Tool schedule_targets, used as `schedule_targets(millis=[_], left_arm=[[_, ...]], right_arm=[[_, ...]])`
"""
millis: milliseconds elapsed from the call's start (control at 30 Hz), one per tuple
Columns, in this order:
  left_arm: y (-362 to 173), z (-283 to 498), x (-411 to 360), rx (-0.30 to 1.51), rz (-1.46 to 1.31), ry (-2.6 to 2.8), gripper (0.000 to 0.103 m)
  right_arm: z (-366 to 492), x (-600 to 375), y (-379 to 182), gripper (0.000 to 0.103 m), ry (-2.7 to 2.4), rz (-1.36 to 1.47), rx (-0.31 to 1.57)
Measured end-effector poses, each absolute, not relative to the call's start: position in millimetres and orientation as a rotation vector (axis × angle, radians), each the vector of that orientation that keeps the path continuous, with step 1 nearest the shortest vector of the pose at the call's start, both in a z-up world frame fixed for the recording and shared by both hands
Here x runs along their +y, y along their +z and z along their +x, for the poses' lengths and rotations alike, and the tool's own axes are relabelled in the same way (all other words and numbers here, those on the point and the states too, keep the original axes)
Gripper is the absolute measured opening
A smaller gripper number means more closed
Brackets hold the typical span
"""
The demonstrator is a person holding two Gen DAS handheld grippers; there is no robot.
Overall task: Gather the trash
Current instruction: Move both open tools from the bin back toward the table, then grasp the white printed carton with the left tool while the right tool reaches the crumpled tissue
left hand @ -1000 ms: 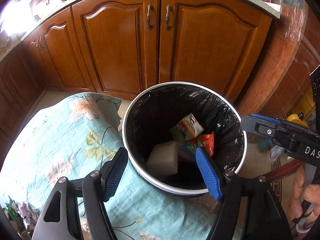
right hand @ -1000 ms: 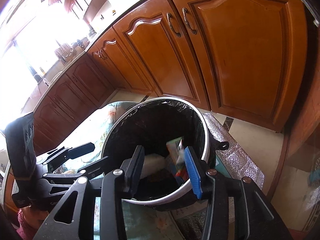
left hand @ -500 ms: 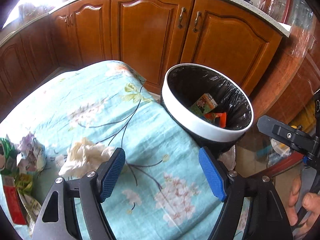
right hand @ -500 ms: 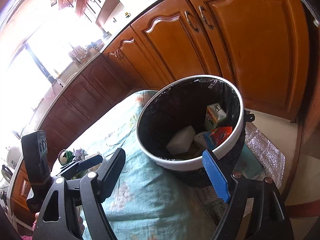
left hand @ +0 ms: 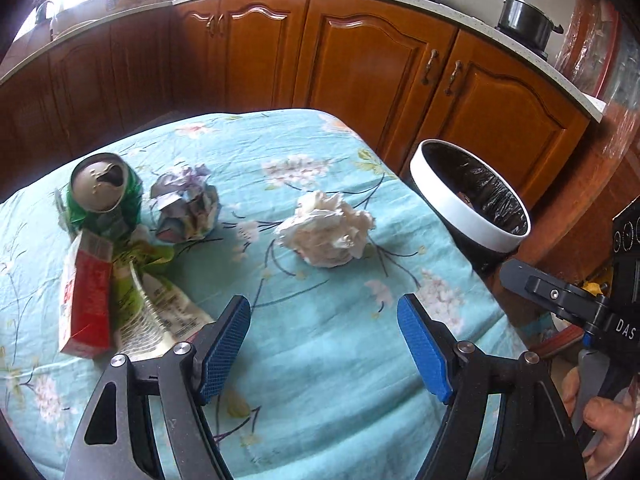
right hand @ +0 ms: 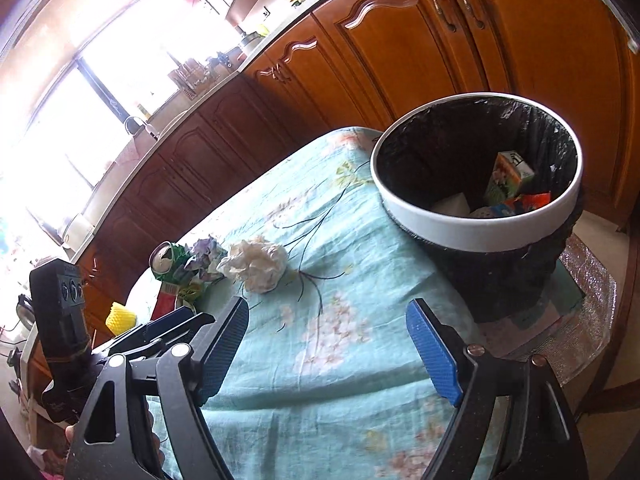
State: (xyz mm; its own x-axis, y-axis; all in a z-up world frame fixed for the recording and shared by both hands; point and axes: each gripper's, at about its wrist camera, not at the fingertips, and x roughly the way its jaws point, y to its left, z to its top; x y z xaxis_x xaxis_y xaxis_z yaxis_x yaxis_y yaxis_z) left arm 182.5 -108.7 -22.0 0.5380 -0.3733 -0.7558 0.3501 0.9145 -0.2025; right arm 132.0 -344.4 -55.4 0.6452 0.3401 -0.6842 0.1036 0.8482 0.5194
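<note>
Above the desk with its turquoise flowered cloth (left hand: 320, 340), you hold your left hand-held gripper (left hand: 324, 344) level and low, blue pads spread wide with nothing between them. Your right hand-held gripper (right hand: 328, 352) hovers beside it, equally wide and bare, aimed toward the white-rimmed bin with a black liner (right hand: 480, 236) just off the desk's far corner. Five pieces of trash lie on the cloth: one crumpled white tissue ball (left hand: 326, 232), one crumpled printed paper wad (left hand: 186, 204), one crushed green can (left hand: 104, 196), one red carton (left hand: 86, 300), one green-and-white wrapper (left hand: 154, 312).
</note>
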Motion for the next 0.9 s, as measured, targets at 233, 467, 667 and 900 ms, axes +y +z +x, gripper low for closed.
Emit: schedule_targets(millis=[233, 467, 667, 900], left_arm=[[-15, 168, -72, 0.894, -0.08, -0.362, 0.076], [-5, 157, -38, 0.868, -0.107, -0.295, 0.076], [2, 159, 0, 0.857, -0.145, -0.198, 0.076], [-18, 184, 39, 0.93, -0.231, -0.113, 0.076]], right_arm=[[142, -312, -57, 0.083, 0.211, 0.524, 0.894], [161, -286, -58, 0.083, 0.263, 0.475, 0.916], [183, -266, -64, 0.083, 0.292, 0.413, 0.952], [205, -257, -75, 0.083, 0.288, 0.393, 0.981]])
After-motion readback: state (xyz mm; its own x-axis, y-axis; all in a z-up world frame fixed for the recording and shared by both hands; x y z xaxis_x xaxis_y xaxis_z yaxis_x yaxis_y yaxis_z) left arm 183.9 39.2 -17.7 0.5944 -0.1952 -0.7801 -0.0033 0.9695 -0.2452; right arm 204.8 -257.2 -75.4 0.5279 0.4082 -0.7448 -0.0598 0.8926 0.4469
